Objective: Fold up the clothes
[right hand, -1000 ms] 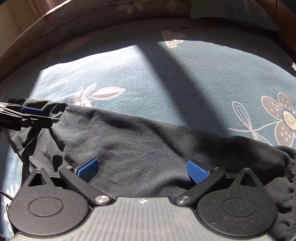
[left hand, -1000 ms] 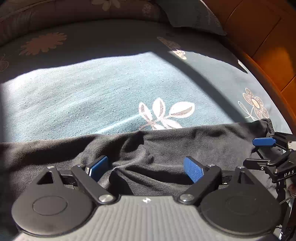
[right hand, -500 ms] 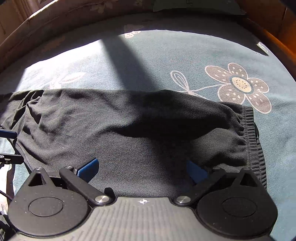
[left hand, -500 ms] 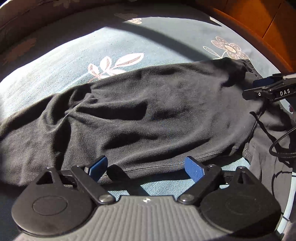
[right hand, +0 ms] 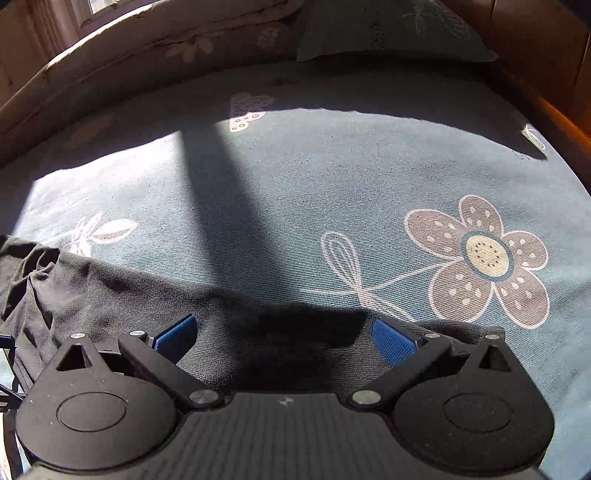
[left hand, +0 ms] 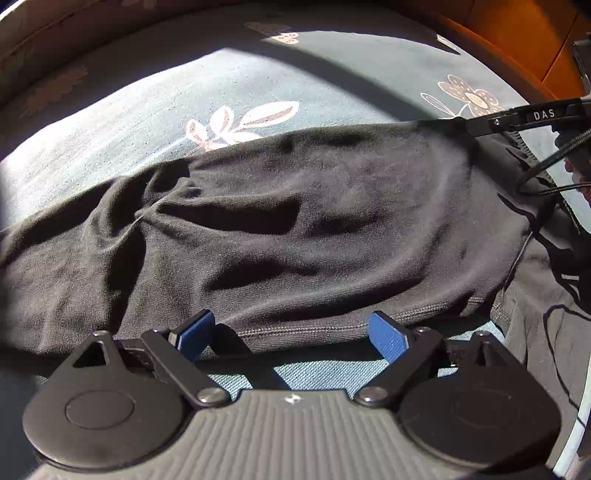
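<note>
Left wrist view
Left gripper: spread wide, blue pads either side of the hem, nothing gripped.
Black garment: spread and wrinkled across the bedsheet, stitched hem toward the near edge; left end blurred and cut off by the frame.
Right gripper: seen side-on at the garment's far right corner, lettered "DAS"; fingertips merge with the dark cloth, opening not discernible here.
Cables: trail over the cloth at right, ends out of frame.
Wooden bed frame: along the far right edge of the bed.

Right wrist view
Right gripper: spread wide over the garment's far edge, empty.
Black garment: folded edge runs left to right; near part hidden under the gripper body.
Bedsheet: teal, flower print, crossed by a dark shadow band.
Pillow: at the far edge, partly cut off.
</note>
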A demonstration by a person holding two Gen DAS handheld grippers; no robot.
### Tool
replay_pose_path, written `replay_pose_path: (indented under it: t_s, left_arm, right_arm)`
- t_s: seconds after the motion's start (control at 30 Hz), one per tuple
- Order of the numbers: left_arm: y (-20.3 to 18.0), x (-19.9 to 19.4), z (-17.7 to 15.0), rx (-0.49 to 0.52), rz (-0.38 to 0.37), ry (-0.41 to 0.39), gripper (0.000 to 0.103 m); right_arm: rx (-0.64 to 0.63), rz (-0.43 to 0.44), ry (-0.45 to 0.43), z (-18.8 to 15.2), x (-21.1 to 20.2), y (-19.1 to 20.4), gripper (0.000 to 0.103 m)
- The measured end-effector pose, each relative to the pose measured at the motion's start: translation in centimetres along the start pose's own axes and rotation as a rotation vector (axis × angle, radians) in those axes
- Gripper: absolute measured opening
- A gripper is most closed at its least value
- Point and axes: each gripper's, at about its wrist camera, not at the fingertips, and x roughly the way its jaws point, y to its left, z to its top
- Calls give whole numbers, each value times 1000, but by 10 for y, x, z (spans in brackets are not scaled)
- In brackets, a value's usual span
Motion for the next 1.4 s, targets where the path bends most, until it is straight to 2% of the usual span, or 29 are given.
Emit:
replay_pose_path:
  t_s: [0.23, 0.27, 0.43, 0.57, 0.7, 0.87, 1.03, 1.1, 1.23, 1.3, 1.33, 1.4]
  left_arm:
    - [-20, -20, -32, -28, 29, 14, 90]
    - [-25, -24, -38, -24, 33, 16, 90]
    - [-54, -48, -64, 42, 64, 12, 90]
    - [-82, -73, -85, 69, 15, 3, 90]
    - [-106, -93, -112, 86, -32, 14, 90]
    - [-127, -92, -161, 116, -85, 110, 90]
    - [-122, -72, -193, 88, -66, 196, 90]
    - [-124, -74, -206, 83, -70, 203, 91]
    - [-128, -84, -233, 37, -142, 273, 101]
    - [-127, -88, -236, 11, -188, 337, 100]
    - [-126, -92, -233, 8, -202, 339, 96]
    - [-122, -102, -219, 40, -192, 260, 96]
  right_arm:
    - [-46, -7, 101, -88, -54, 11, 103]
    - [-48, -20, 147, -106, -53, 11, 103]
    - [-122, -66, 228, -152, -70, 20, 103]
    - [-146, 27, 212, -160, -90, 36, 103]
    - [-196, 51, 249, -169, -86, 49, 103]
    - [-261, 84, 300, -177, -79, 61, 103]
    - [-304, 94, 336, -172, -72, 64, 103]
    - [-335, 95, 350, -171, -71, 67, 103]
    - [-375, 101, 373, -170, -72, 70, 103]
    - [-387, 102, 384, -170, -72, 72, 103]
    - [-392, 102, 390, -169, -72, 73, 103]
    - [-418, 115, 376, -165, -76, 78, 103]
